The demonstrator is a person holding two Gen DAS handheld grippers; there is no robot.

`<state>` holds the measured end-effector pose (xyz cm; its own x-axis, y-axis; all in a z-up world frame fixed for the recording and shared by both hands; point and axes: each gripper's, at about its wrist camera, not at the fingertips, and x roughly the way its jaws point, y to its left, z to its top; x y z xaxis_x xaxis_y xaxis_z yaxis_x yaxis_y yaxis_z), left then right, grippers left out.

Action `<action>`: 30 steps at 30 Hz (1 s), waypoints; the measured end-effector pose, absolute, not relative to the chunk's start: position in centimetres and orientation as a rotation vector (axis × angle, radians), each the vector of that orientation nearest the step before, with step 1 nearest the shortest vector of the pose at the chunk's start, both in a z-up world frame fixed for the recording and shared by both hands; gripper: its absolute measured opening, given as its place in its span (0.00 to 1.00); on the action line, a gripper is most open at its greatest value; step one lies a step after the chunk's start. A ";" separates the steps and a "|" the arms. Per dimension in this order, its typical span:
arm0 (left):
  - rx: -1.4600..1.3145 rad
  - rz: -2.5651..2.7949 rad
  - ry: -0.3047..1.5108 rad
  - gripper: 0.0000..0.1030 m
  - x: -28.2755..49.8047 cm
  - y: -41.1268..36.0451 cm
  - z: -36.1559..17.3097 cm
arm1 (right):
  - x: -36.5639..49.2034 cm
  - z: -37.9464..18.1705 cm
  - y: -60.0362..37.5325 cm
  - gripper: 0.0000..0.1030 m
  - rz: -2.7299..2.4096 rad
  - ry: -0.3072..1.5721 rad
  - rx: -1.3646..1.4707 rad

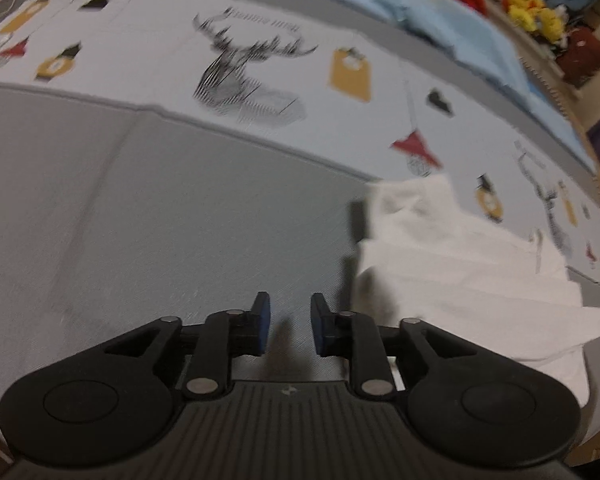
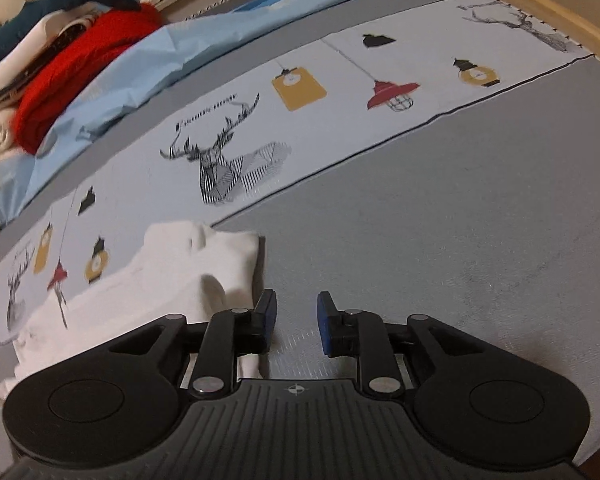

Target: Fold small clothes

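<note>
A small white garment (image 1: 460,272) lies partly folded on the grey and patterned bed cover, to the right of my left gripper (image 1: 290,326). That gripper is open and empty over bare grey cover. In the right wrist view the same white garment (image 2: 168,276) lies to the left of my right gripper (image 2: 297,322), which is open and empty, its left finger close beside the garment's edge.
A light blue sheet (image 2: 148,64) and a pile of clothes with a red knit (image 2: 76,64) lie at the far side. The cover's white band carries a deer print (image 2: 224,160). Yellow plush toys (image 1: 536,8) sit on a shelf beyond. A wooden bed edge (image 2: 540,4) runs at right.
</note>
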<state>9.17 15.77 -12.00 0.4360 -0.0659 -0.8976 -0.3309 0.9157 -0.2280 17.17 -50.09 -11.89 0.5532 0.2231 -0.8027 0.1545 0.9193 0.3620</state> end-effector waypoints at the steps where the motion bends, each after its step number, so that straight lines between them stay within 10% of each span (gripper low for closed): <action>1: -0.395 0.177 1.134 0.27 9.2 15.8 -12.3 | 17.1 -12.0 -50.0 0.25 0.054 1.003 0.412; 10: -0.328 0.087 1.180 0.45 9.5 13.9 -13.1 | 17.2 -12.6 -46.3 0.26 0.176 1.068 0.272; 30: -0.156 0.022 1.105 0.45 12.1 9.7 -12.8 | 19.8 -14.1 -40.9 0.32 0.275 1.073 0.006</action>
<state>12.08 9.74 -12.80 0.4502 -0.0601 -0.8909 -0.0948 0.9889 -0.1147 19.79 -40.95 -14.11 0.4466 0.2254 -0.8659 -0.2194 0.9658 0.1383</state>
